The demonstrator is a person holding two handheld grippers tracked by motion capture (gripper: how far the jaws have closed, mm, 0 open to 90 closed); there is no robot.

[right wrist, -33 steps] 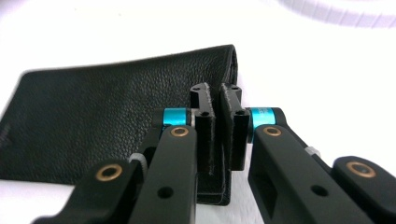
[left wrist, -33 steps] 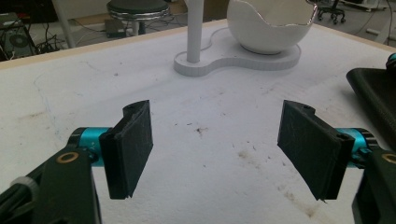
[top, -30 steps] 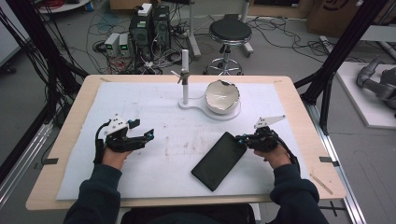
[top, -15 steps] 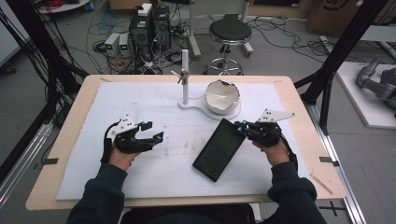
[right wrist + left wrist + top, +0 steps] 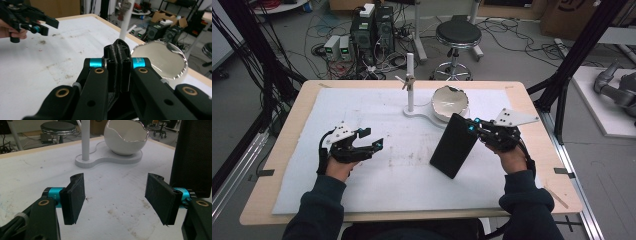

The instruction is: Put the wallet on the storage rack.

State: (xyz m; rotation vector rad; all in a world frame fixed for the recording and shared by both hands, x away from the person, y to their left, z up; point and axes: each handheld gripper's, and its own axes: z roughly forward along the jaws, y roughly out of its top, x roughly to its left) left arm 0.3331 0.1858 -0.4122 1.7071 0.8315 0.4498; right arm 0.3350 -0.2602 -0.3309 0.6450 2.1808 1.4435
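right gripper (image 5: 473, 128) fingers clamped on flat matte black slab (image 5: 454, 146) (tilted), left gripper (image 5: 373, 141) fingers wide, empty

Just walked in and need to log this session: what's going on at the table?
A person holds tongs in each hand. The right tongs are shut on the edge of a flat black slab, tilting it up off the white mat near the eggshell-shaped bowl. The left tongs hang open above the mat, holding nothing.
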